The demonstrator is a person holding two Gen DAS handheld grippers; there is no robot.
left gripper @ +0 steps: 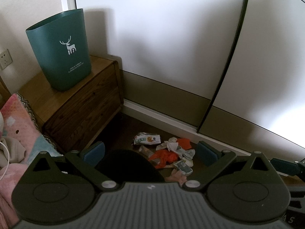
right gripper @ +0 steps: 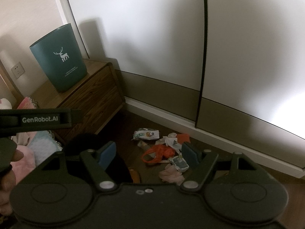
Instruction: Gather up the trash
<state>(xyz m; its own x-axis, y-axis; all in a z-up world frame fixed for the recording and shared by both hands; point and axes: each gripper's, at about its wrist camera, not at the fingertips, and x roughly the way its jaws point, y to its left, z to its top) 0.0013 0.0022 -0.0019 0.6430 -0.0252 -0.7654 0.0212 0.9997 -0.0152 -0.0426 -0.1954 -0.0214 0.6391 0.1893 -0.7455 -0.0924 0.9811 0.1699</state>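
Observation:
A pile of trash lies on the dark floor by the wardrobe: a biscuit wrapper (left gripper: 146, 139) (right gripper: 146, 134), an orange plastic bag (left gripper: 164, 156) (right gripper: 160, 152), crumpled white paper (left gripper: 174, 147) (right gripper: 171, 142), a small blue-white packet (left gripper: 183, 167) (right gripper: 180, 163) and a pink tissue (left gripper: 176, 177) (right gripper: 170, 173). A teal bin with a white deer (left gripper: 61, 49) (right gripper: 60, 64) stands on a wooden nightstand (left gripper: 83, 103) (right gripper: 95, 95). My left gripper (left gripper: 150, 152) and my right gripper (right gripper: 148, 152) both hang open above the pile, nothing between their fingers.
White sliding wardrobe doors (left gripper: 171, 47) (right gripper: 152, 38) run behind the trash. A bed with pink bedding (left gripper: 17, 133) (right gripper: 26, 152) lies at the left. A wall socket (left gripper: 4, 59) (right gripper: 17, 69) sits beside the bin. A hand (right gripper: 7, 181) holds the left gripper's body (right gripper: 38, 119).

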